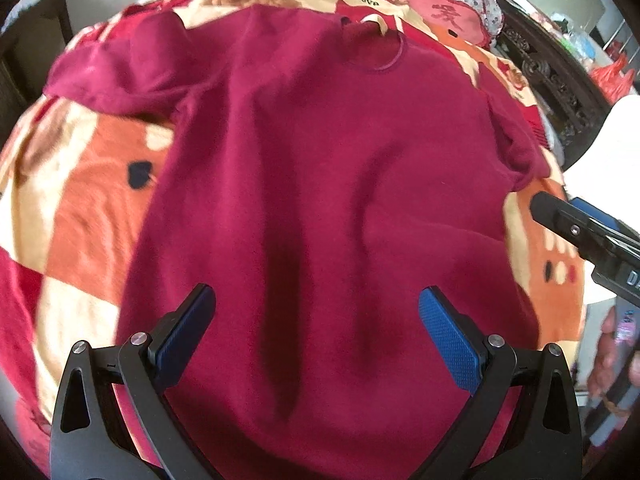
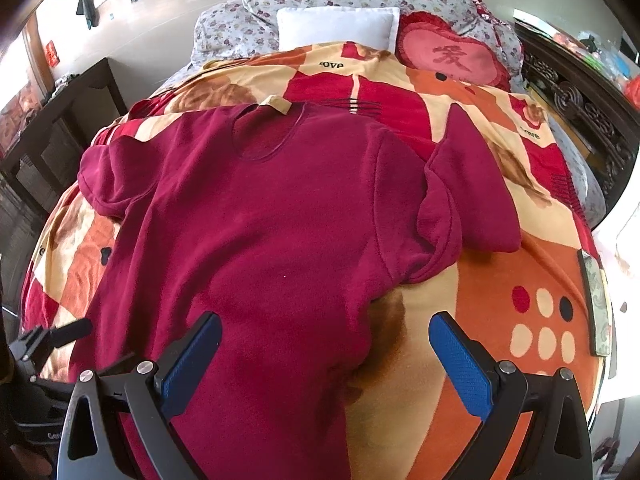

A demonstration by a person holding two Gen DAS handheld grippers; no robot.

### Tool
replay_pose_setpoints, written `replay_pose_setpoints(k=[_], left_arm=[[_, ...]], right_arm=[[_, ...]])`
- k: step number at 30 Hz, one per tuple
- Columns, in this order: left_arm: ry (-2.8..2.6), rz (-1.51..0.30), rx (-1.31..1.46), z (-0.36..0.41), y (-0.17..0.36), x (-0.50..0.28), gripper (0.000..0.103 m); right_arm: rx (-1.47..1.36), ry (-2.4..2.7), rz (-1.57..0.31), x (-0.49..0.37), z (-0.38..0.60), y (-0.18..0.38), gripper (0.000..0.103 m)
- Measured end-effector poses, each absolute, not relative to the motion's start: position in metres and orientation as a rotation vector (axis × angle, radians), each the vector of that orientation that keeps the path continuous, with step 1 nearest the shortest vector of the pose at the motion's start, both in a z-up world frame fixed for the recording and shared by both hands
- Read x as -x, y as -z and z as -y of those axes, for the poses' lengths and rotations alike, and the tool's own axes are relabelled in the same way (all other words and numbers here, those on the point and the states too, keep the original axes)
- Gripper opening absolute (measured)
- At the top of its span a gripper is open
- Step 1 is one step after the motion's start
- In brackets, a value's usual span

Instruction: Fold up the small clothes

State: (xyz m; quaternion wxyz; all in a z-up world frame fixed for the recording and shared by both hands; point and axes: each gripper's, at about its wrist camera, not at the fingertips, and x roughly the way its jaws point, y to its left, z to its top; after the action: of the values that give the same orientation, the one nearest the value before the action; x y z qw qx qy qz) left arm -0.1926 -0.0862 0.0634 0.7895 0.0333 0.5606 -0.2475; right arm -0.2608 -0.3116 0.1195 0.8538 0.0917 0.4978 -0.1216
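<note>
the left tool (image 1: 316,320) was spread wide with nothing between its blue pads, hovering over the lower part of the dark red sweater (image 1: 320,168). the sweater lay flat ahead of it on a patterned blanket (image 1: 80,208) covering the bed, collar at the far end. the right tool (image 2: 324,344) was also released, straddling the sweater's (image 2: 260,220) right edge, a bunched sleeve (image 2: 460,200) ahead of it.

Dark red sweater (image 2: 260,216), spread flat, neckline far
</note>
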Motion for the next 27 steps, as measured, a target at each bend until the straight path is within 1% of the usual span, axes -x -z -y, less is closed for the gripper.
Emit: replay_pose_setpoints(k=[11,27], left_arm=[[0.579,-1.272,0.007,0.081,-0.057,0.192,0.102],[0.572,-1.285,-0.015,0.088,-0.048,0.186,0.102]], right_arm=[[-0.193,0.288,-1.063,0.253,0.319,-0.122,0.103],[-0.193,0.278,-1.087,0.240,0.314,-0.115,0.103]])
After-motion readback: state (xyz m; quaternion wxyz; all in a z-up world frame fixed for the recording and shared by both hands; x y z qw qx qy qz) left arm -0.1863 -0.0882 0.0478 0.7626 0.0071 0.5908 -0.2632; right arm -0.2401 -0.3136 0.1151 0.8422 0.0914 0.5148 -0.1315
